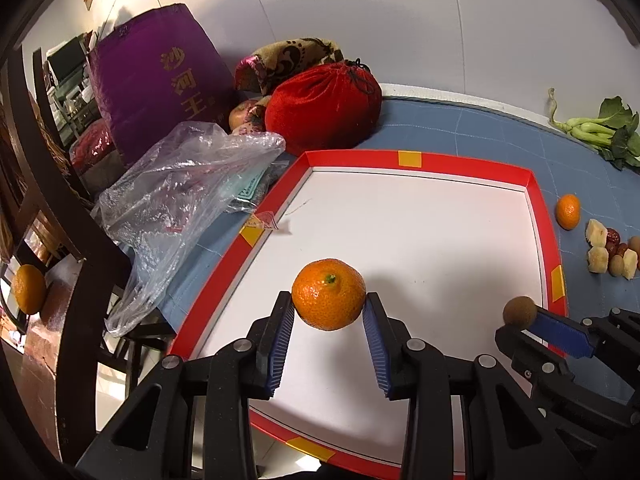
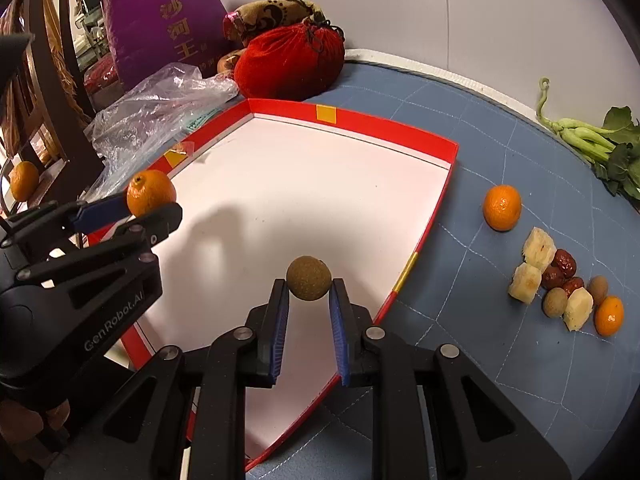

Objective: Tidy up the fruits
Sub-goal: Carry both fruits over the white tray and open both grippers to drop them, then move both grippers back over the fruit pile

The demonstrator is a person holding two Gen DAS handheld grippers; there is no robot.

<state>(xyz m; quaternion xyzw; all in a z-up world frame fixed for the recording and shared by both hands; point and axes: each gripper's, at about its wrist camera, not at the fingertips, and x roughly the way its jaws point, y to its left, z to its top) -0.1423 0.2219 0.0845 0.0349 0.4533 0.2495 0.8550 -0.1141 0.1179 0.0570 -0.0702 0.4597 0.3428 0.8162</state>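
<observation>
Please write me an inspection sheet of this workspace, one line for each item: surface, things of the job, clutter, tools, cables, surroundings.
Surface: blue quilted cloth; red-rimmed white tray, nothing lying in it.
Job's things: mandarin and small brown fruit held above the tray; loose mandarin and fruit pile on the cloth.
Clutter: plastic bag, red pouch, purple bag, greens.
Tools: left tool shut on the mandarin; right tool shut on the brown fruit.
Cables: nothing seen.
Surroundings: white wall, dark chair.
</observation>
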